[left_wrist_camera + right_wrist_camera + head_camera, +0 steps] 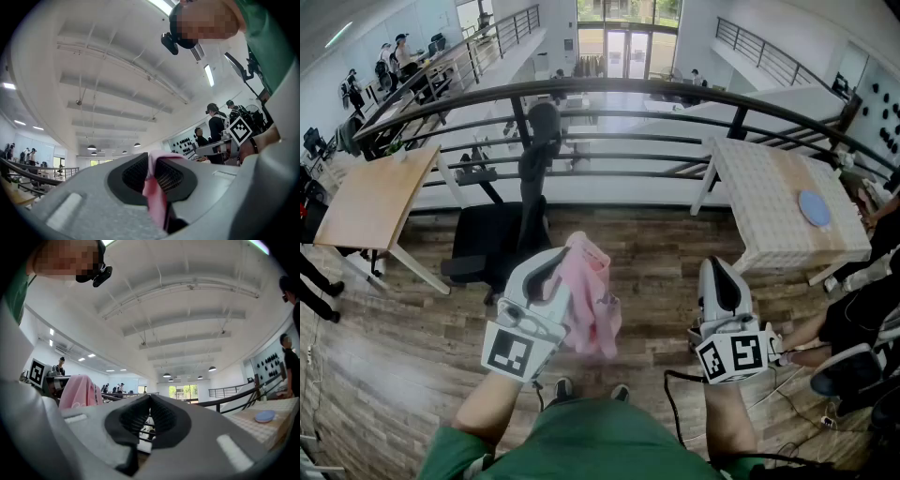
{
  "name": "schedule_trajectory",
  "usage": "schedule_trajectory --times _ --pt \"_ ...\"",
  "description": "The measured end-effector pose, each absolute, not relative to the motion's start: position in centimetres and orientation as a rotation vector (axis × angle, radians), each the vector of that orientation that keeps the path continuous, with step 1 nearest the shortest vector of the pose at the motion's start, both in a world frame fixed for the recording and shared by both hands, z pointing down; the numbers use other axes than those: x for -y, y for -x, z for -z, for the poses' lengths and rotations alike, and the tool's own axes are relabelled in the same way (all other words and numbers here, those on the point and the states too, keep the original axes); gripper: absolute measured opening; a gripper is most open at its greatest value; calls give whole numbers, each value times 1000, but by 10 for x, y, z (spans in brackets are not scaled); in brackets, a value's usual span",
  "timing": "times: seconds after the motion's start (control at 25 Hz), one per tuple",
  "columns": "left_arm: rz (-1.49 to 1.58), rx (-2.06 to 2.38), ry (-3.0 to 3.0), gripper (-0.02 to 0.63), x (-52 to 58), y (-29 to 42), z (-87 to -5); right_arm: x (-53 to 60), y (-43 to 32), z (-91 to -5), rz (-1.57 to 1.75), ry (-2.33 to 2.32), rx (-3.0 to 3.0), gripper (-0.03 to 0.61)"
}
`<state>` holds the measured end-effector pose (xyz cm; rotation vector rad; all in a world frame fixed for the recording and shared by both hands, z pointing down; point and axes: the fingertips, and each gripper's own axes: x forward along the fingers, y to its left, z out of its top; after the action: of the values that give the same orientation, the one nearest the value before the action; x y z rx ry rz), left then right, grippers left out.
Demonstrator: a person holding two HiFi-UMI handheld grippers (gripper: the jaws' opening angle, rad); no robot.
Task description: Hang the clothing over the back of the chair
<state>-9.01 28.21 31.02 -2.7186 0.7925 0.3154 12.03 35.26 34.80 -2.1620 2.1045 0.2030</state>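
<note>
- Checked-cloth counter [769, 220], right of the person: carries one flat round blue disc [815, 208], near its far right edge.
- Pink clothing [595, 300]: clamped in the left gripper [560, 265]. In the left gripper view the jaws are pressed together on a fold of the cloth, which passes up between the pads.
- The rest of the garment hangs bunched at the gripper's right side, above the wooden floor [412, 366].
- Black chair [492, 242]: stands just ahead of the left gripper, beside a bare wooden counter [375, 202]. The clothing is not yet on its back.
- Right gripper [721, 265]: jaw tips meet, nothing between them.
- Pose: both grippers are held side by side in front of the body, pointing forward toward the railing [628, 89] and tilted slightly upward, with their marker cubes facing the head camera.
</note>
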Motion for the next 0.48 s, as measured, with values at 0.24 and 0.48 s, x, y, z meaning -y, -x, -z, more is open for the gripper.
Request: schedule_trajectory --times 0.24,0.48 --pt "-321 -824 2693 37 -291 84 -306 -359 -130 -348 -193 2141 -2131 3" --pt "-324 -850 2674 37 -300 75 -302 -365 -144 -349 -145 2106 -2113 3"
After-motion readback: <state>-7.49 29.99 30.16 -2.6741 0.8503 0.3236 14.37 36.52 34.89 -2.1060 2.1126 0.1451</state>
